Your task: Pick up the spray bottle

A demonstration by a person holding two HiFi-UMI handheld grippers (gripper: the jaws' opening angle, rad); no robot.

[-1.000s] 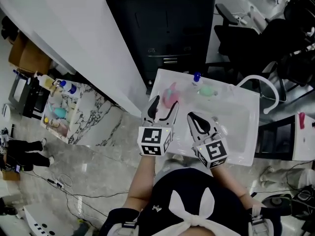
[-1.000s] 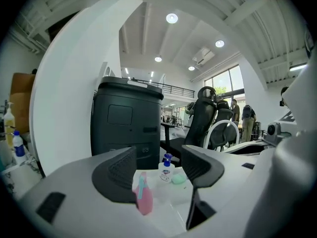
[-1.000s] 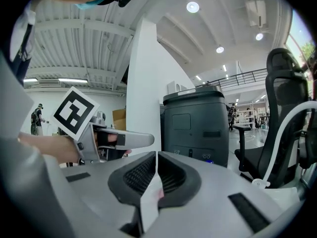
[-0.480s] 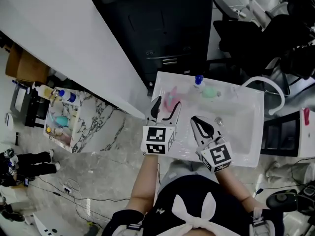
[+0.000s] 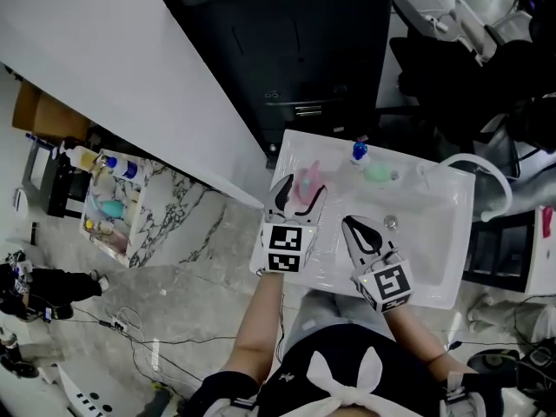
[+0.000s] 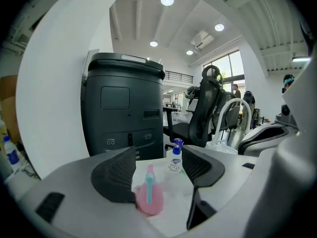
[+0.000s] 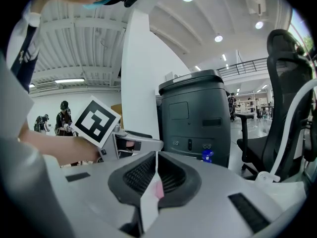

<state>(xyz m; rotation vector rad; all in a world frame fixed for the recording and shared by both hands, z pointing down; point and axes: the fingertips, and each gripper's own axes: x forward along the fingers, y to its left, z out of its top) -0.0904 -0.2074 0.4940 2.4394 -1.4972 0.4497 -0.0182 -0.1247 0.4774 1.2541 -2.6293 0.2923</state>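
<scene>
A pink spray bottle stands on the white table near its left edge. My left gripper is open, and the bottle sits between its two fingertips, untouched as far as I can see. A small blue-capped bottle stands farther back, with a green item to its right. My right gripper hovers over the table's middle with its jaws shut and empty; in the right gripper view a sliver of pink shows past the closed pads.
A tall black bin stands right behind the table. Office chairs and a white curved handle are at the right. A small metal piece lies mid-table. A marble-patterned rack of bottles stands on the floor at left.
My left gripper has edged forward, so the pink bottle now sits between its fingertips. The right gripper has stayed shut and kept about the same place.
</scene>
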